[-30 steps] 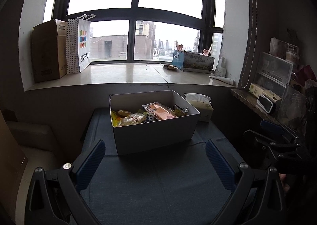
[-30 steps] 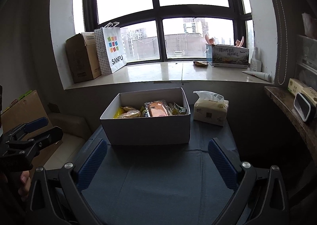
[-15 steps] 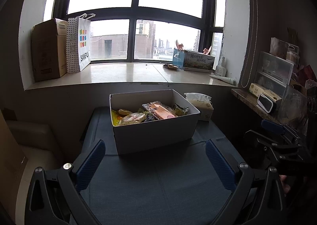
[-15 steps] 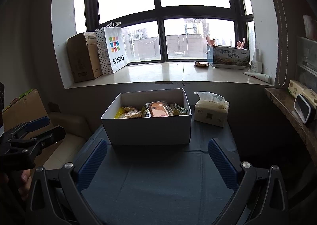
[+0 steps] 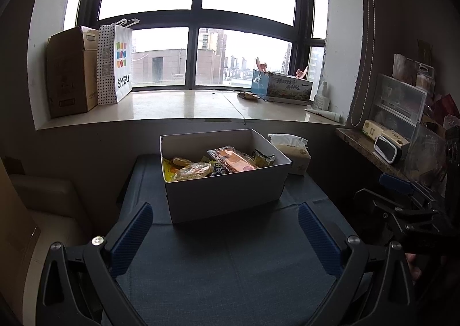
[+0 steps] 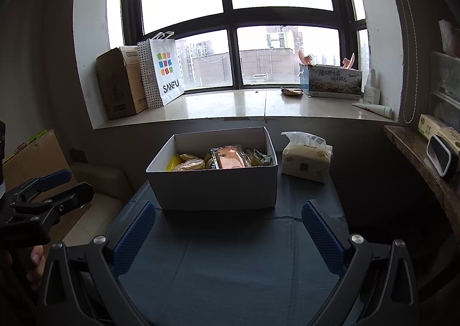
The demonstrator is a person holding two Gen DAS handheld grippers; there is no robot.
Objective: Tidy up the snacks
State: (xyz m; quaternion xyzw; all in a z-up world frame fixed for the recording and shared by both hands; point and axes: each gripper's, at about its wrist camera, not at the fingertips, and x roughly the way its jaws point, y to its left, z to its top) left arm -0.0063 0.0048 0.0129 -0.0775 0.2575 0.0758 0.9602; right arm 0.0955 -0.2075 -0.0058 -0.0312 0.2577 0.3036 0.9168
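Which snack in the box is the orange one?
Find the white cardboard box on the dark blue table below the window. Inside, right of middle, lies a flat clear packet with an orange-pink slab; the neighbours are yellow, tan or green.

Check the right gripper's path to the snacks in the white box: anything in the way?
Only the box's own near wall. The right gripper is open over bare blue cloth; the snacks lie below the rim of the white box, so it must go over that wall. The tissue pack sits off to the right.
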